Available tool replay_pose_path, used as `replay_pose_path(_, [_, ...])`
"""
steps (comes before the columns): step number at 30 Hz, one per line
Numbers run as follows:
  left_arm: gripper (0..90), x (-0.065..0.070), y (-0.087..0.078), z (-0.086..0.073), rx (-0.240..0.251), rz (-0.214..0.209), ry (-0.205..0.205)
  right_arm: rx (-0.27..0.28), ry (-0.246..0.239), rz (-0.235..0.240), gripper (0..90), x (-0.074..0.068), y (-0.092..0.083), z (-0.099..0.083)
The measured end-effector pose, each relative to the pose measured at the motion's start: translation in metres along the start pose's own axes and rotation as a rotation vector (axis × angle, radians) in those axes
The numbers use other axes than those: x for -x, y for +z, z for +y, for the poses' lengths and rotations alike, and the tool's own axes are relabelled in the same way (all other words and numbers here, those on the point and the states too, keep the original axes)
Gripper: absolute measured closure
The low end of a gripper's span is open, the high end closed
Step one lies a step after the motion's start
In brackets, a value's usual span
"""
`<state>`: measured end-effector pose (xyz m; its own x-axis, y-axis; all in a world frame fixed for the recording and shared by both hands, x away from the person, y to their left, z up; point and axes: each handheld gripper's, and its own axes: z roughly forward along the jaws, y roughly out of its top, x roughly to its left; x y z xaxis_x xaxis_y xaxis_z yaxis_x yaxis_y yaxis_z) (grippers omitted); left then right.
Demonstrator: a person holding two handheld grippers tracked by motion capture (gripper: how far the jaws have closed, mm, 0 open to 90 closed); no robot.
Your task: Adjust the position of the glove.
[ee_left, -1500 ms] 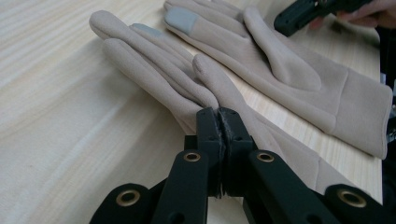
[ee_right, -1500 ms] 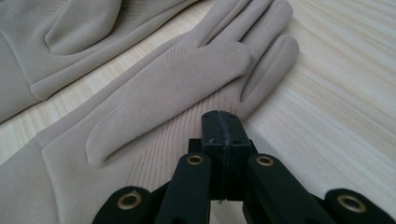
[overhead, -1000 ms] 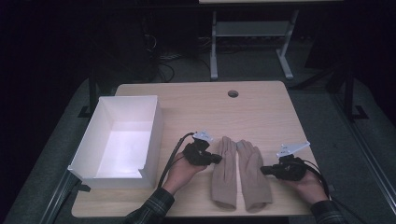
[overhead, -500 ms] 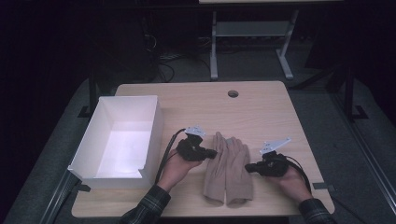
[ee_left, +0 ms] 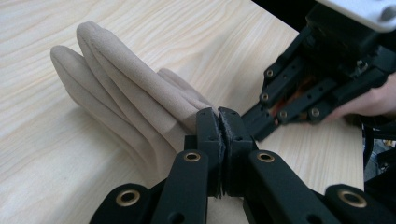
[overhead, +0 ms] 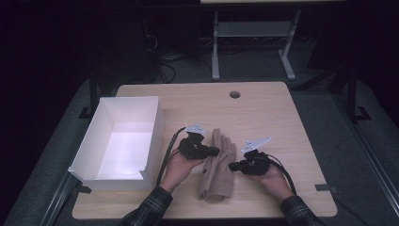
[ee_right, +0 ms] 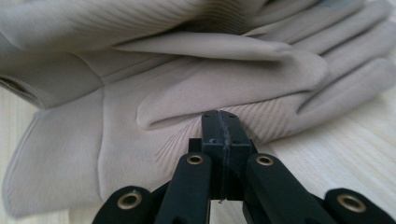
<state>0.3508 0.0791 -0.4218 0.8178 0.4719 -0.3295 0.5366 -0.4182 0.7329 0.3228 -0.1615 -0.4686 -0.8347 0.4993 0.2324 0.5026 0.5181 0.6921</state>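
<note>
2 gloves [overhead: 219,165] that lay flat side by side a second ago now sit bunched together as 1 narrow tan stack near the front edge of the table [overhead: 263,108], between the two hands. The right gripper [overhead: 234,165] has slid in toward the middle of the table and pushed its glove over against, and seemingly onto, the other one. The left gripper [overhead: 215,151] has barely shifted and braces the stack from the other side.

Both sets of jaws are pressed together with nothing between them. In the left gripper view the closed tips [ee_left: 219,122] touch the base of the glove fingers [ee_left: 126,88]. In the right gripper view the closed tips [ee_right: 221,126] nudge the edge of the palm fabric [ee_right: 154,116], which rides up in folds over the lower glove.

So the work looks like pairing the gloves by pushing, not gripping. How neatly the 2 overlap is hard to judge from the dim high view. The white box [overhead: 155,129] stands open just left of the left hand, a likely place for the pair once someone grips it.
</note>
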Motion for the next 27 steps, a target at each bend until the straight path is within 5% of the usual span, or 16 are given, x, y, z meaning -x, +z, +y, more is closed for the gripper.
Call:
replay_pose_path(8, [87.8,0.009,0.027,0.002,-0.036,-0.025,0.009,0.001,-0.014,0.015,90.0,-0.003,0.003,0.001])
replay_pose_path(15, [81.5,0.010,0.031,0.001,-0.028,-0.031,0.014,0.003,-0.013,0.017,84.1,-0.002,0.001,0.000])
replay_pose_path(18, [78.6,0.012,0.026,0.003,-0.015,-0.040,0.030,0.014,-0.008,-0.040,72.0,-0.001,-0.009,-0.001])
replay_pose_path(22, [88.0,0.015,0.025,0.000,-0.028,-0.062,0.039,0.054,0.039,-0.107,56.5,0.012,-0.026,-0.008])
replay_pose_path(27, [88.7,0.024,0.039,-0.009,-0.078,-0.064,0.062,0.095,0.102,-0.208,37.8,0.031,-0.043,-0.020])
